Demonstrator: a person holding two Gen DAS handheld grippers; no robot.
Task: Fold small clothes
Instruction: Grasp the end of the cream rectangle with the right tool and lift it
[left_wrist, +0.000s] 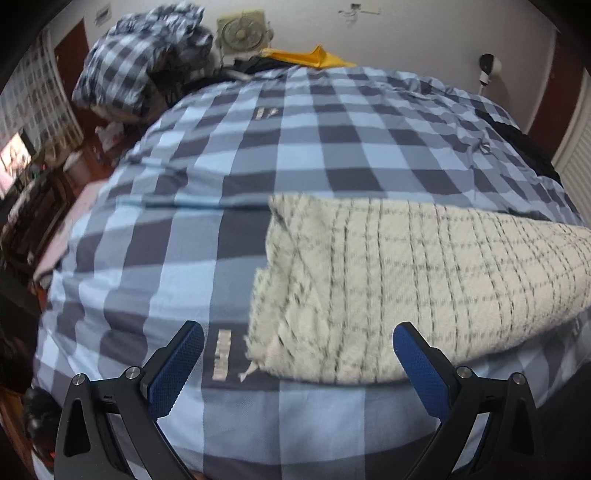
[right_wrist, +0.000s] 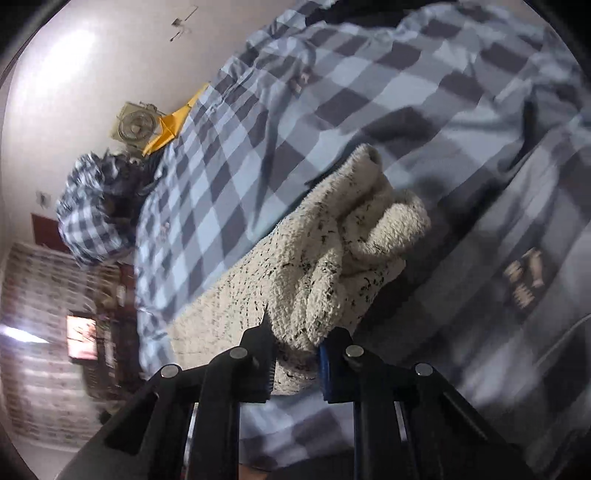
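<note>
Dim indoor light, motion blur, fisheye-warped edges.

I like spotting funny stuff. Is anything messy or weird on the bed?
Yes. The fuzzy cream garment is bunched into a lump where the right tool pinches it, not flat. At the far corner, a checked blanket sits in a crumpled heap. The left tool is open, holding nothing.

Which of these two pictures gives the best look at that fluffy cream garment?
The left wrist view: the cream garment lies spread on the checked bedcover, grid pattern clear. The right wrist view shows only a bunched end, pinched in the right hand-held gripper.
</note>
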